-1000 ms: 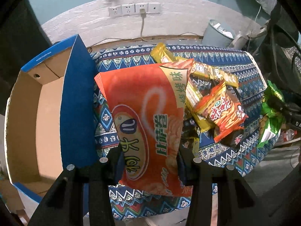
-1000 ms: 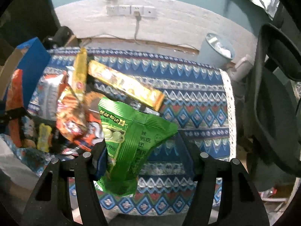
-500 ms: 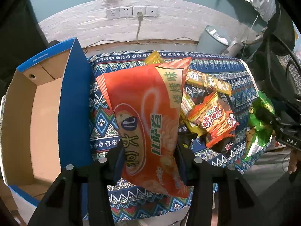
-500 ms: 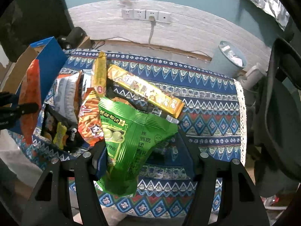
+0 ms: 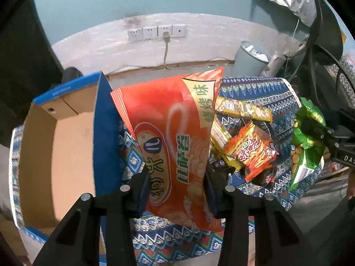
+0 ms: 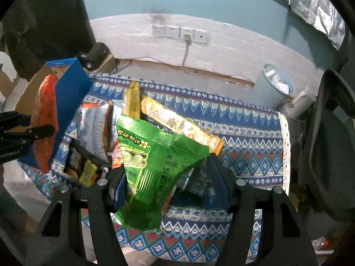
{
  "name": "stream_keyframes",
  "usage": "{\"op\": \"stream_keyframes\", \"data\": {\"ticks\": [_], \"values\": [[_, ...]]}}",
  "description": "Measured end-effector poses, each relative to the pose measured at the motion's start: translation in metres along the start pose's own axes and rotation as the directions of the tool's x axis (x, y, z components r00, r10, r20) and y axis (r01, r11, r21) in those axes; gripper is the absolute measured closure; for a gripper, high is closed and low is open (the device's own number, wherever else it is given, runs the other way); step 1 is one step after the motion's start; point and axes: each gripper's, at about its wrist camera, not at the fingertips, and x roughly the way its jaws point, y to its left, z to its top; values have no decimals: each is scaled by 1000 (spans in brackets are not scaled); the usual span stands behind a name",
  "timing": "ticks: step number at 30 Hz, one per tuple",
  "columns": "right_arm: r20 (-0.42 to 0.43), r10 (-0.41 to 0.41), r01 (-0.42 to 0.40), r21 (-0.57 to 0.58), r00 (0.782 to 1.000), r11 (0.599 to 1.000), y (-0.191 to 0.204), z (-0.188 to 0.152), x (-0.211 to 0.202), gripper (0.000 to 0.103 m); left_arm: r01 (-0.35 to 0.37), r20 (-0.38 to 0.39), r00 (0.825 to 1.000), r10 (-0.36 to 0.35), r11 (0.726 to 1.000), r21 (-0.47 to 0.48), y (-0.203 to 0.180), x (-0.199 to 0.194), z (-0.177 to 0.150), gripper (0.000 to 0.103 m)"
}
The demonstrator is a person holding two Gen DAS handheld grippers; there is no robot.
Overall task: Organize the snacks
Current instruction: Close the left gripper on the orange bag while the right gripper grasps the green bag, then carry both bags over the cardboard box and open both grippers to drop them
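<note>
My left gripper (image 5: 176,177) holds a large orange-red chip bag (image 5: 168,115) upright above the patterned tablecloth (image 5: 261,88). Its jaws are closing, and the pads press the bag's lower sides. Just left of it stands an open blue cardboard box (image 5: 71,146). My right gripper (image 6: 166,173) is shut on a green snack bag (image 6: 155,155), which hangs above the near edge of the snack pile. In the right wrist view the left gripper (image 6: 42,130) and its orange bag (image 6: 44,110) are beside the box (image 6: 68,82).
The pile on the cloth (image 6: 244,137) includes a long yellow bar (image 6: 182,128), a silver bag (image 6: 95,128), a dark packet (image 6: 82,166) and an orange cracker packet (image 5: 250,153). A grey bin (image 6: 275,84) stands behind the table. A dark chair (image 6: 326,144) is at the right.
Both grippers have risen with their bags, so the table looks farther away. The right one has also carried the green bag left towards the pile. The left jaws have drawn in slightly.
</note>
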Motion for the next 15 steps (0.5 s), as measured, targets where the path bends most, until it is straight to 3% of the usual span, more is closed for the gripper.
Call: {"op": "stream_keyframes", "data": {"ticks": [15], "values": [[64, 17, -13, -68, 998, 998, 42, 35, -16, 39, -66, 91, 994, 66, 998, -1, 27, -38, 4, 61]]}}
